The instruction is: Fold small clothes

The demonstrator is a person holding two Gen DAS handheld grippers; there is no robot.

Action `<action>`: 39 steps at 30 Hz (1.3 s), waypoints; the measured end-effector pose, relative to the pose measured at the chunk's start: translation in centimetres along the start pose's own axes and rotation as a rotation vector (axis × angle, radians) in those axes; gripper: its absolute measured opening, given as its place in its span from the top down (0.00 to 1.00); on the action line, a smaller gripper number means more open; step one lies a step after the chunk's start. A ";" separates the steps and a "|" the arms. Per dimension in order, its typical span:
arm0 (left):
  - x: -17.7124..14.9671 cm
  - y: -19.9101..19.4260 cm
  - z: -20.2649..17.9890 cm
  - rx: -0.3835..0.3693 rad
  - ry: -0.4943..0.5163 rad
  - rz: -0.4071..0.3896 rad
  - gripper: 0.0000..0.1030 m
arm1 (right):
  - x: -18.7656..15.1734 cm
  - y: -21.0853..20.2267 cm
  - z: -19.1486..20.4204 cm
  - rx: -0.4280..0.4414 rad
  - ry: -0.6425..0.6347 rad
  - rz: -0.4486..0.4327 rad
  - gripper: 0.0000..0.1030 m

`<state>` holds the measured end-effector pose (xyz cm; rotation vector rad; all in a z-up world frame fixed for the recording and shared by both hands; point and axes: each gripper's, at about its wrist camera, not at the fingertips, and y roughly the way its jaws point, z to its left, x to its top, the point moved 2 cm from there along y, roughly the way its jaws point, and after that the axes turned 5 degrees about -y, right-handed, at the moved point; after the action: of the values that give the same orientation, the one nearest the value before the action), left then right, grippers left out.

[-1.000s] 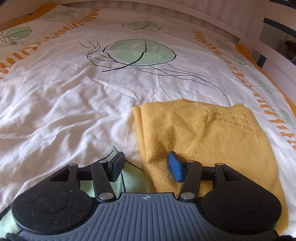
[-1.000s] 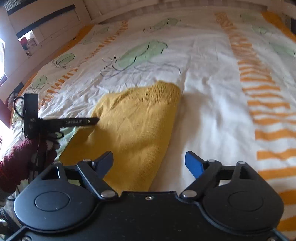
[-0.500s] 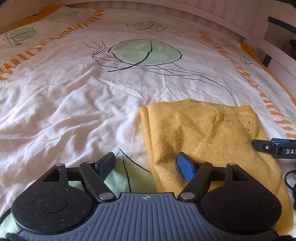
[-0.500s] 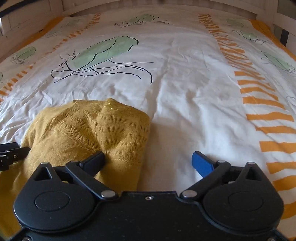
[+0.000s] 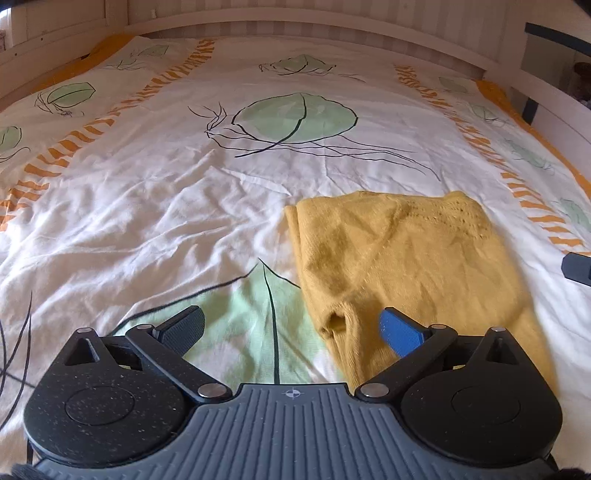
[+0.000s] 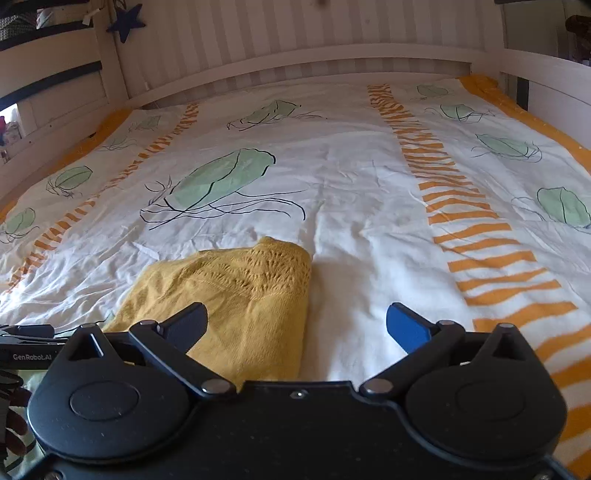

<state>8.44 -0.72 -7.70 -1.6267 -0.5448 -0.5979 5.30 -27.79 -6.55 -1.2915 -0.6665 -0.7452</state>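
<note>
On the bed's leaf-print duvet cover (image 5: 184, 206), I see the mustard knit top (image 5: 406, 258) lying folded and released, my left tool (image 5: 291, 328) just spread wide, right tool (image 6: 297, 325) likewise empty, leaving perhaps tidying.

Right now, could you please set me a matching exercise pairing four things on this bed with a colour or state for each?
Things:
1. sweater
2. left gripper
3. bedspread stripes
4. star

Colour or state:
A. orange
B. dark blue, hanging on the wall
C. mustard yellow, folded
D. jaws wide apart, holding nothing

Pairs: 1-C, 2-D, 3-A, 4-B. The left jaws have just been opening; the sweater's near edge lies below them, ungripped.
</note>
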 end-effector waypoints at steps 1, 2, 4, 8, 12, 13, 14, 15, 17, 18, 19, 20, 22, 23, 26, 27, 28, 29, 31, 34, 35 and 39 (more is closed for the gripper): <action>-0.4 -0.6 -0.2 -0.011 0.005 0.002 0.00 | -0.4 -0.6 0.2 0.002 0.008 0.000 0.00; -0.8 -1.3 -0.4 -0.017 0.012 0.000 0.00 | -0.7 -1.0 0.3 0.000 0.012 0.001 0.00; -1.6 -2.5 -1.0 -0.006 0.030 -0.006 0.01 | -1.4 -2.0 0.7 -0.009 0.010 0.002 0.00; -3.0 -4.3 -1.9 0.017 0.052 -0.003 0.01 | -3.0 -3.8 1.2 -0.009 0.009 0.009 0.00; -4.2 -6.0 -2.5 0.049 0.059 -0.018 0.01 | -4.2 -5.8 2.1 -0.013 -0.017 -0.005 0.00; -4.4 -6.4 -2.7 0.060 0.064 -0.019 0.01 | -4.4 -6.3 2.3 -0.012 -0.022 -0.010 0.00; -4.6 -6.8 -2.8 0.063 0.065 -0.021 0.01 | -4.6 -6.7 2.4 -0.015 -0.026 -0.013 0.00; -4.8 -7.1 -2.9 0.060 0.065 -0.020 0.01 | -4.9 -7.1 2.6 -0.022 -0.030 -0.014 0.01; -5.1 -7.6 -3.0 0.046 0.062 -0.014 0.02 | -5.3 -7.6 3.1 -0.039 -0.042 -0.008 0.01; -5.3 -7.8 -3.0 0.040 0.060 -0.009 0.02 | -5.5 -8.0 3.4 -0.053 -0.050 -0.004 0.01; -5.4 -8.1 -3.1 0.038 0.059 -0.007 0.02 | -5.8 -8.2 3.6 -0.068 -0.059 0.000 0.01; -5.6 -8.2 -3.1 0.041 0.060 -0.007 0.02 | -6.0 -8.5 3.9 -0.083 -0.067 0.004 0.01; -5.9 -8.7 -3.1 0.055 0.065 -0.013 0.02 | -6.5 -9.0 4.3 -0.105 -0.073 0.013 0.01; -6.1 -8.9 -3.2 0.066 0.070 -0.016 0.02 | -6.8 -9.2 4.4 -0.107 -0.069 0.022 0.01; -6.4 -9.3 -3.5 0.076 0.087 -0.014 0.02 | -7.3 -9.3 4.4 -0.079 -0.042 0.060 0.01; -6.5 -9.4 -3.5 0.074 0.091 -0.013 0.02 | -7.5 -9.4 4.5 -0.064 -0.036 0.068 0.01; -6.6 -9.5 -3.6 0.066 0.093 -0.012 0.02 | -7.5 -9.4 4.5 -0.054 -0.033 0.072 0.01; -6.6 -9.6 -3.6 0.059 0.094 -0.009 0.02 | -7.7 -9.5 4.6 -0.047 -0.033 0.071 0.01; -6.8 -9.6 -3.6 0.042 0.095 0.000 0.02 | -7.8 -9.7 4.7 -0.038 -0.039 0.066 0.01; -7.1 -9.5 -3.6 0.036 0.092 0.013 0.02 | -7.7 -9.8 4.9 -0.027 -0.046 0.066 0.01; -7.2 -9.5 -3.6 0.037 0.092 0.016 0.02 | -7.7 -9.9 4.9 -0.025 -0.046 0.065 0.01; -7.3 -9.4 -3.3 0.038 0.079 0.028 0.02 | -7.6 -9.6 4.7 -0.020 -0.040 0.073 0.01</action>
<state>-3.39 -2.86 -5.14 -1.5652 -0.4723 -0.6250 -7.10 -23.36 -6.12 -1.3446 -0.6422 -0.6697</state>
